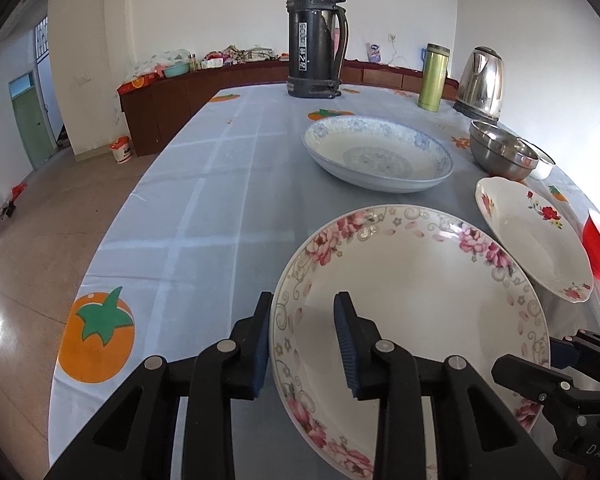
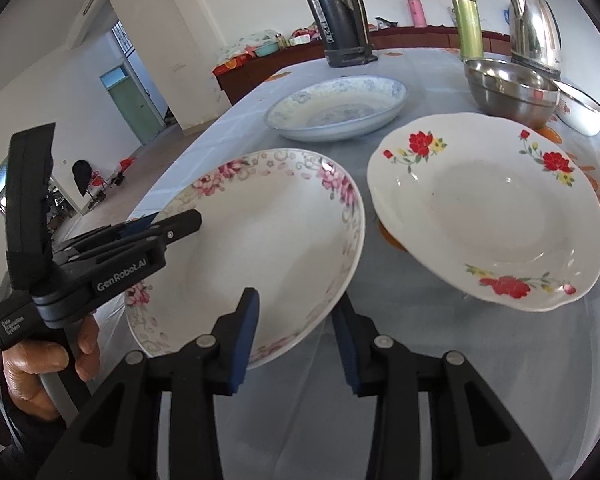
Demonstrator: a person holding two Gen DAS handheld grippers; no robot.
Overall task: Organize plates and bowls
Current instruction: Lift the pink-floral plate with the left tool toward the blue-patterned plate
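on the pale tablecloth [image 1: 204, 184] near the front edge sits the pink-flowered plate [image 1: 412, 300], and both grippers straddle its rim. the left gripper [image 1: 302, 342] has one pad outside the left rim and one over the plate's inside; whether the pads press is hard to tell. the right gripper [image 2: 296, 338] brackets the plate's near right rim the same way, grip unclear. just right of it lies the red-flowered plate [image 2: 488, 216], rims nearly touching. behind stands the blue-patterned dish [image 2: 336, 108], then a steel bowl [image 2: 512, 90], a white bowl [image 2: 580, 114], a black flask [image 1: 316, 36], green mug [image 1: 434, 78] and kettle [image 1: 482, 84]. a hand [image 2: 48, 364] holds the left gripper's handle.
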